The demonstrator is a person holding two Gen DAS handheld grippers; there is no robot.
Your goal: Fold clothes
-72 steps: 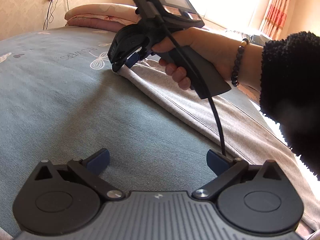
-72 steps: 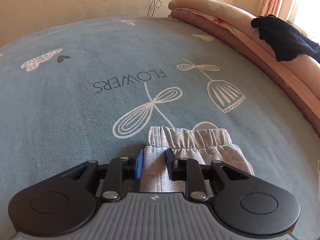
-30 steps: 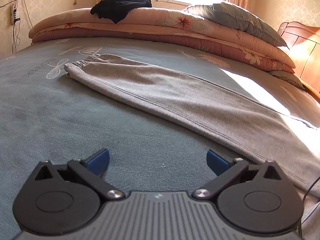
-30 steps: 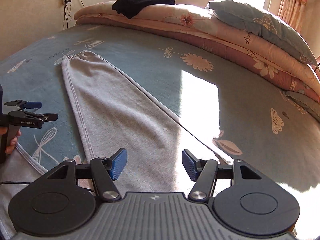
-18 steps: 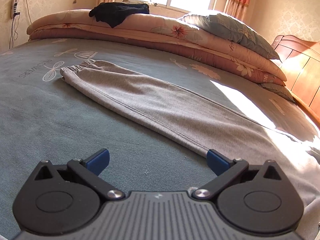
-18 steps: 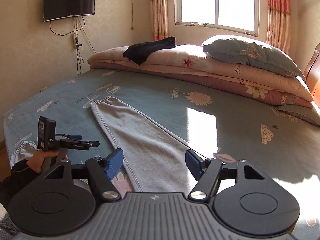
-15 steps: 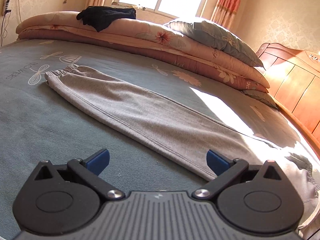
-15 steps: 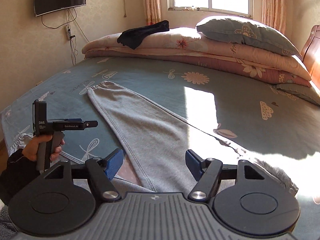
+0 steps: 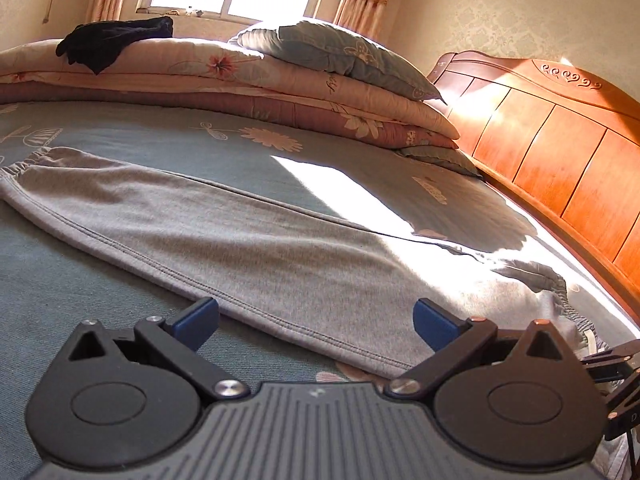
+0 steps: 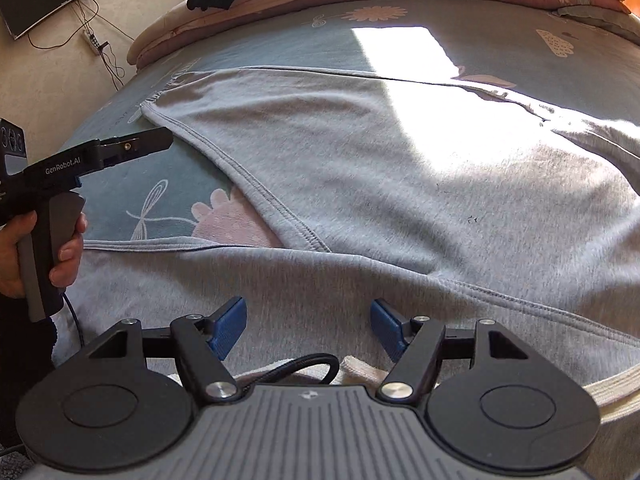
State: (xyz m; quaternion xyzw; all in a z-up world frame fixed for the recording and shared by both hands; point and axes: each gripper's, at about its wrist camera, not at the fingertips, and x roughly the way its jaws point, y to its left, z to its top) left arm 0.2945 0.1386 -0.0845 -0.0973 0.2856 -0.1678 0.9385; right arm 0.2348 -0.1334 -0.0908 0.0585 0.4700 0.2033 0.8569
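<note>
Garment: we see grey sweatpants (image 10: pixel 360 168) spread flat on the blue printed bedsheet (image 9: pixel 100 144), nothing yet folded over as far as we can judge.
Long axis: in the left wrist view one leg runs from its gathered cuff (image 9: pixel 24 164) at far left to the bunched waistband (image 9: pixel 556 280) at near right; the stitched side seam (image 9: pixel 248 304) is its near edge.
Second leg: in the right wrist view it branches off toward the near left, under the left gripper.
Right gripper (image 10: pixel 306 326): jaws have just been opening and stand apart, over the wide upper part of the pants where the legs meet; cloth lies below them, none is pinched between the pads.
Left gripper (image 9: pixel 316 316): jaws wide apart and empty, with the seam edge of the leg passing between and just beyond them.
Left hand (image 10: pixel 36 248): holds that tool at the near left, above the sheet between the two legs.
Nearer hand: we judge the right closer to the waist end and the left closer to mid-leg; the cuff is far from both.
Beyond: stacked quilts (image 9: pixel 280 92) and a black garment (image 9: pixel 112 40) on the far side.
</note>
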